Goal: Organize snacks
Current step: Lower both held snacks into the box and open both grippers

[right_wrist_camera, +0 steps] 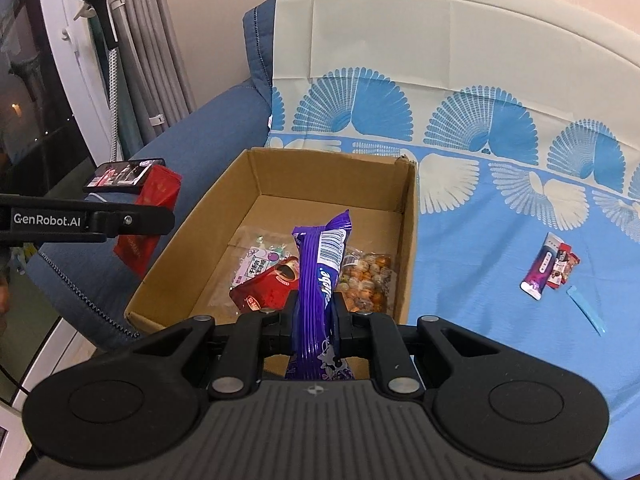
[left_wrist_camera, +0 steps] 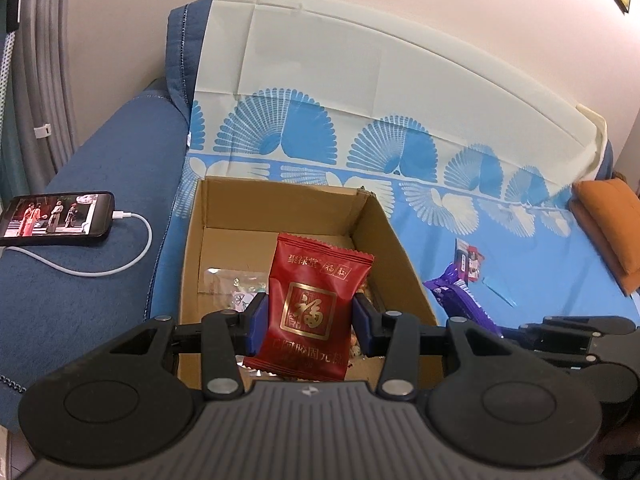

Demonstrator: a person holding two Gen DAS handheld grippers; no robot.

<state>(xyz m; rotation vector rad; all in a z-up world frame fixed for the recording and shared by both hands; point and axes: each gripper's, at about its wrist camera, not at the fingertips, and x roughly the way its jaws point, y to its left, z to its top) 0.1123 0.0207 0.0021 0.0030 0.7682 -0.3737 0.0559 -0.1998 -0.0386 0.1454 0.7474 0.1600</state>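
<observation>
My left gripper (left_wrist_camera: pixel 309 312) is shut on a red snack packet (left_wrist_camera: pixel 316 300) with gold print, held upright over the near part of an open cardboard box (left_wrist_camera: pixel 236 208). In the right wrist view, my right gripper (right_wrist_camera: pixel 316 312) is shut on a long purple snack packet (right_wrist_camera: pixel 320 280), also above the box (right_wrist_camera: pixel 332 176). Inside the box lie a clear candy bag (right_wrist_camera: pixel 260 256), a red packet (right_wrist_camera: pixel 268 288) and a bag of mixed nuts (right_wrist_camera: pixel 368 276). The left gripper (right_wrist_camera: pixel 136 220) with its red packet (right_wrist_camera: pixel 148 216) shows at the left of that view.
The box stands on a blue and white patterned cloth (right_wrist_camera: pixel 480 208) over a blue sofa (left_wrist_camera: pixel 120 168). A phone (left_wrist_camera: pixel 56 218) on a white cable lies on the armrest. Small snack sticks (right_wrist_camera: pixel 550 264) lie on the cloth at right. An orange cushion (left_wrist_camera: pixel 612 224) sits far right.
</observation>
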